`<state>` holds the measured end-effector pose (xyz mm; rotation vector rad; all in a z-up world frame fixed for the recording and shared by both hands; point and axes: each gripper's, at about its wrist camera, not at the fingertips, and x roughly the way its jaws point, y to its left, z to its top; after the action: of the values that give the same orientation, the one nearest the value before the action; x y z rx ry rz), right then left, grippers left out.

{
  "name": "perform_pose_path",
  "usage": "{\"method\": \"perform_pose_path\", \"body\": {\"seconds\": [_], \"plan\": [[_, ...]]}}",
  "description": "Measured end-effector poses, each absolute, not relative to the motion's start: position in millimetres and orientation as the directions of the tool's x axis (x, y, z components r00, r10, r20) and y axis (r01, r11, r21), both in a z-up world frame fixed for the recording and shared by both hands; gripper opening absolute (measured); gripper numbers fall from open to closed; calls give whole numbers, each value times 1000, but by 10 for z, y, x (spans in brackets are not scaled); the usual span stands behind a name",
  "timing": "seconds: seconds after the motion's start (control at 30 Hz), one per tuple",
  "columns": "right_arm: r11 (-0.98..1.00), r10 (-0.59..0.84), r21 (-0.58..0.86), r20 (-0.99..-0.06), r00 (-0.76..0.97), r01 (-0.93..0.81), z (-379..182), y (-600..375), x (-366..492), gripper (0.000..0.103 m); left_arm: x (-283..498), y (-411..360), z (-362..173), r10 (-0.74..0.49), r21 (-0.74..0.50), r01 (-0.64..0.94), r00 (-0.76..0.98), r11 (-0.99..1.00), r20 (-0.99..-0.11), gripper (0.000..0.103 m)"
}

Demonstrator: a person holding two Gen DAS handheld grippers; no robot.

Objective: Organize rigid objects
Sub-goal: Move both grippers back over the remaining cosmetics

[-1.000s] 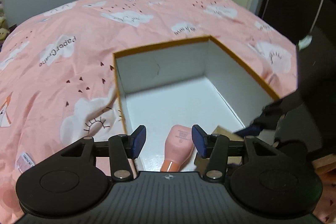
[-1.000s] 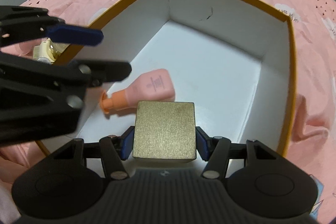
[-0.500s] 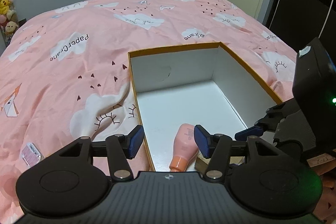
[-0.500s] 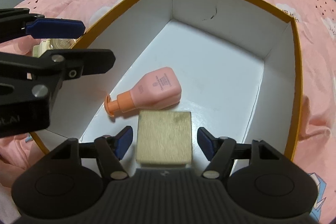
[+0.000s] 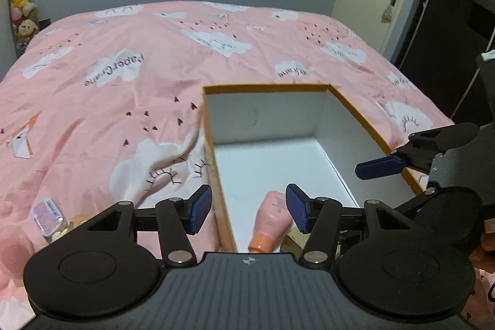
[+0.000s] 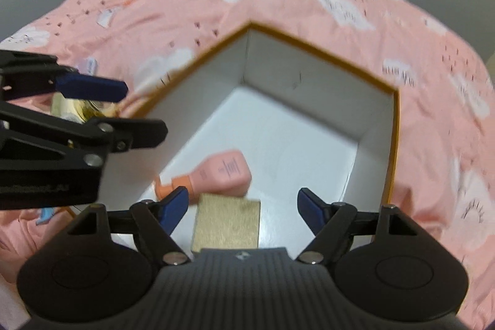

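Two items (image 6: 216, 175) inside orange-rimmed box (image 6: 321, 57)

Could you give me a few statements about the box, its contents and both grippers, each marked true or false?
1. The gold block lies inside the white box. True.
2. The right gripper is clamped on the gold block. False: its jaws stand open, clear of the block's sides.
3. The pink bottle stands upright in the box. False: it lies on its side beside the block.
4. The left gripper holds nothing. True: its jaws are open and empty.
5. A small pink-labelled tin rests on the bedspread, outside the box. True.
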<state>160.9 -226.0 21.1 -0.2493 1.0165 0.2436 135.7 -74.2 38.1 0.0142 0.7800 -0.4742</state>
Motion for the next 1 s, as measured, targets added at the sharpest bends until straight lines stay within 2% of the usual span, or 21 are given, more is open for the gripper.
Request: {"method": "perform_pose_path", "body": {"seconds": [0.23, 0.67, 1.0], "plan": [[916, 150, -112, -795, 588, -385, 436, -2048, 1518, 76, 1289, -469, 510, -379, -177, 354, 660, 918, -649, 65], [865, 303, -72, -713, 632, -497, 600, -1431, 1448, 76, 1181, 267, 541, -278, -212, 183, 723, 960, -633, 65], [834, 380, 7, -733, 564, -552, 319, -874, 1459, 56, 1109, 740, 176, -238, -279, 52, 683, 959, -691, 65]]}}
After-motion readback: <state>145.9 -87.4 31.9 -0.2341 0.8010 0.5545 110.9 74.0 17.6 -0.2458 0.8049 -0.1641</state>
